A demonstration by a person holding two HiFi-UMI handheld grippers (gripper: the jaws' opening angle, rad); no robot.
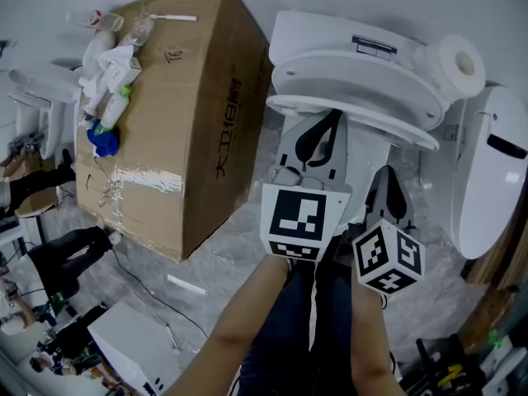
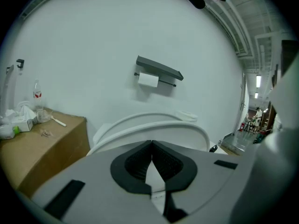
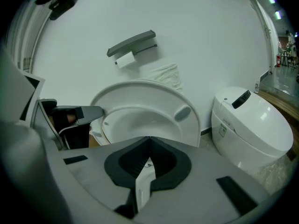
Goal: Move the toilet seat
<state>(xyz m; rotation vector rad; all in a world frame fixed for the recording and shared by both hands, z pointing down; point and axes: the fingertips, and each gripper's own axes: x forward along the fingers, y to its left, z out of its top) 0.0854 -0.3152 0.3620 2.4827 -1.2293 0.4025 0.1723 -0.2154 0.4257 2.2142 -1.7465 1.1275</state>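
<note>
The white toilet [image 1: 330,35] stands against the wall, with its seat [image 1: 355,89] and lid tilted up off the bowl. In the right gripper view the seat [image 3: 145,120] shows its underside and a grey bumper. My left gripper [image 1: 330,120] is shut with nothing between its pads, and its tip lies at the seat's front edge; whether it touches, I cannot tell. In the left gripper view, the seat's rim [image 2: 149,125] arcs just beyond that left gripper [image 2: 152,146]. My right gripper [image 1: 390,176] hangs lower and to the right. This right gripper [image 3: 149,141] is shut on nothing.
A big cardboard box [image 1: 173,130] with bottles and tissues on top stands left of the toilet. A second white toilet [image 1: 491,172] is close on the right. A paper roll [image 1: 458,63] rests by the tank. A paper holder [image 2: 158,73] hangs on the wall. Crinkled plastic covers the floor.
</note>
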